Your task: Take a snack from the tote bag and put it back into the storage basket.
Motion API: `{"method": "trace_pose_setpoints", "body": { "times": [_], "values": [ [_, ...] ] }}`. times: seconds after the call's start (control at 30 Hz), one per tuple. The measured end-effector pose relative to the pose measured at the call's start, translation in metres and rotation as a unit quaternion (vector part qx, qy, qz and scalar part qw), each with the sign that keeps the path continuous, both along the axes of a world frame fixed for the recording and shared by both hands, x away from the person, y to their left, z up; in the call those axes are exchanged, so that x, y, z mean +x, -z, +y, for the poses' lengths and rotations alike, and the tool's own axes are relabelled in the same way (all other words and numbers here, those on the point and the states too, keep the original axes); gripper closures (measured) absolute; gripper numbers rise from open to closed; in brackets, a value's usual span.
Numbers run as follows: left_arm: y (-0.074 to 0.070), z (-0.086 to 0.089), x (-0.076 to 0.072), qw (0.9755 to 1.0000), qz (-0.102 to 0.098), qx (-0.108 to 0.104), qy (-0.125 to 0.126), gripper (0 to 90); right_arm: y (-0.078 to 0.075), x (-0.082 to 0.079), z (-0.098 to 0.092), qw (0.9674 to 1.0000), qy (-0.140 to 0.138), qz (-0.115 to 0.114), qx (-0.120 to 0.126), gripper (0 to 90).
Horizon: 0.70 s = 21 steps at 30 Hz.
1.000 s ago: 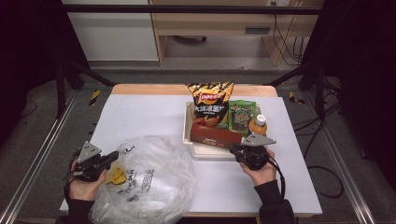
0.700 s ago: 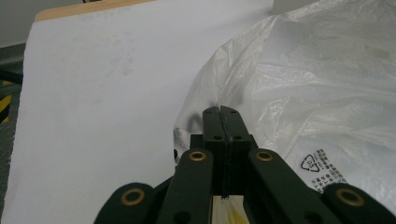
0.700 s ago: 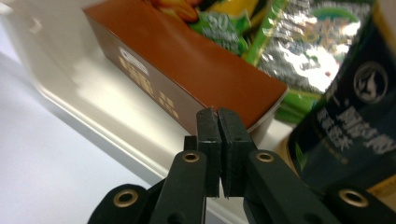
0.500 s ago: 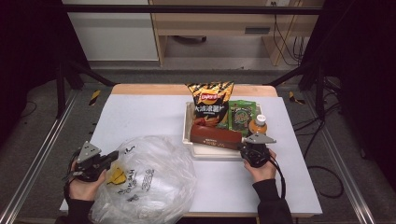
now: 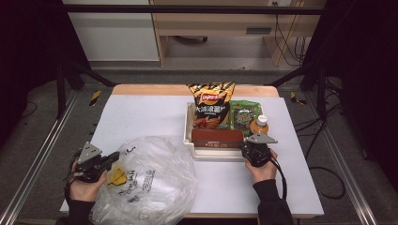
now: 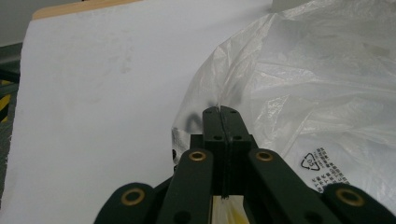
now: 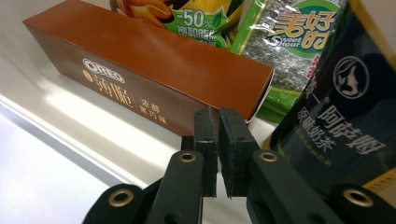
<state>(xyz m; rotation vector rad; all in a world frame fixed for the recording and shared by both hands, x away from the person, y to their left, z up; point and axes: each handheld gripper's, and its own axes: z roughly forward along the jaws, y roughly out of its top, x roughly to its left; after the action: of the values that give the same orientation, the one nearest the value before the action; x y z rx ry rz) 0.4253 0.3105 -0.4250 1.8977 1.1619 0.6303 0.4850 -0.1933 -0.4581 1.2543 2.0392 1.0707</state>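
The left gripper point(image 6: 222, 112) has its jaws pressed together on a thin edge of the crumpled translucent plastic bag point(image 5: 150, 183), which lies on the near left part of the white table point(image 5: 141, 117). The right gripper point(image 7: 218, 116) stands at the near right corner of the white rectangular tray point(image 5: 211, 153); its jaws have just been closing and are now almost together, with nothing between them. Just beyond its tips is the end of the long brown cardboard biscuit box point(image 7: 149, 84), probably not touched. A dark milk-tea bottle point(image 7: 336, 116) stands beside it.
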Motion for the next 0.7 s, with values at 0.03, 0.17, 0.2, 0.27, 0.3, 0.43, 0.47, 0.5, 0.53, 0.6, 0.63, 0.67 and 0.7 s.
{"method": "trace_pose_setpoints", "body": {
  "times": [0.03, 0.17, 0.2, 0.27, 0.3, 0.43, 0.47, 0.5, 0.53, 0.6, 0.63, 0.67, 0.7],
  "values": [
    [0.000, 0.000, 0.000, 1.0000, 0.000, 0.000, 0.000, 90.0, 0.000, 0.000, 0.000, 1.0000, 0.000, -0.001, -0.002, 85.9],
    [0.000, 0.000, 0.000, 1.0000, -0.001, -0.001, 0.000, 90.0, 0.000, 0.001, -0.001, 1.0000, 0.001, -0.003, -0.003, 85.3],
    [0.000, 0.000, 0.000, 1.0000, -0.001, -0.001, 0.000, 90.0, 0.001, 0.001, -0.001, 1.0000, 0.000, -0.004, -0.004, 85.2],
    [0.000, 0.000, 0.000, 1.0000, -0.001, -0.001, 0.000, 90.0, 0.001, 0.001, -0.001, 1.0000, 0.000, -0.004, -0.002, 84.9],
    [0.000, 0.000, 0.000, 1.0000, -0.001, -0.002, -0.001, 90.0, 0.001, 0.001, -0.001, 1.0000, 0.001, -0.004, -0.002, 84.7],
    [0.000, 0.001, 0.000, 1.0000, -0.002, -0.002, 0.000, 89.9, 0.000, 0.000, -0.001, 1.0000, 0.001, -0.003, 0.000, 82.8],
    [0.000, 0.001, 0.000, 1.0000, -0.002, -0.004, -0.001, 90.0, 0.000, 0.000, -0.001, 1.0000, 0.001, -0.004, -0.001, 82.2],
    [-0.001, 0.001, 0.000, 1.0000, -0.002, -0.003, -0.001, 89.9, 0.000, -0.001, -0.001, 1.0000, 0.001, -0.005, 0.001, 81.6],
    [-0.001, 0.001, 0.000, 1.0000, -0.003, -0.003, -0.002, 89.9, -0.002, -0.002, -0.001, 1.0000, -0.002, -0.006, 0.002, 80.8],
    [-0.002, 0.001, -0.001, 1.0000, -0.007, -0.005, 0.000, 89.8, -0.005, -0.004, -0.003, 0.9999, -0.003, -0.013, 0.008, 78.5],
    [-0.002, 0.001, -0.001, 0.9999, -0.009, -0.004, -0.001, 89.7, -0.007, -0.006, -0.004, 0.9998, -0.002, -0.017, 0.010, 76.7],
    [-0.003, 0.001, -0.002, 0.9999, -0.009, -0.006, -0.001, 89.2, -0.009, -0.008, -0.005, 0.9997, -0.001, -0.020, 0.014, 75.7],
    [-0.003, 0.001, -0.002, 0.9999, -0.011, -0.006, -0.001, 88.3, -0.010, -0.009, -0.005, 0.9996, -0.003, -0.022, 0.018, 74.6]
  ]
}}
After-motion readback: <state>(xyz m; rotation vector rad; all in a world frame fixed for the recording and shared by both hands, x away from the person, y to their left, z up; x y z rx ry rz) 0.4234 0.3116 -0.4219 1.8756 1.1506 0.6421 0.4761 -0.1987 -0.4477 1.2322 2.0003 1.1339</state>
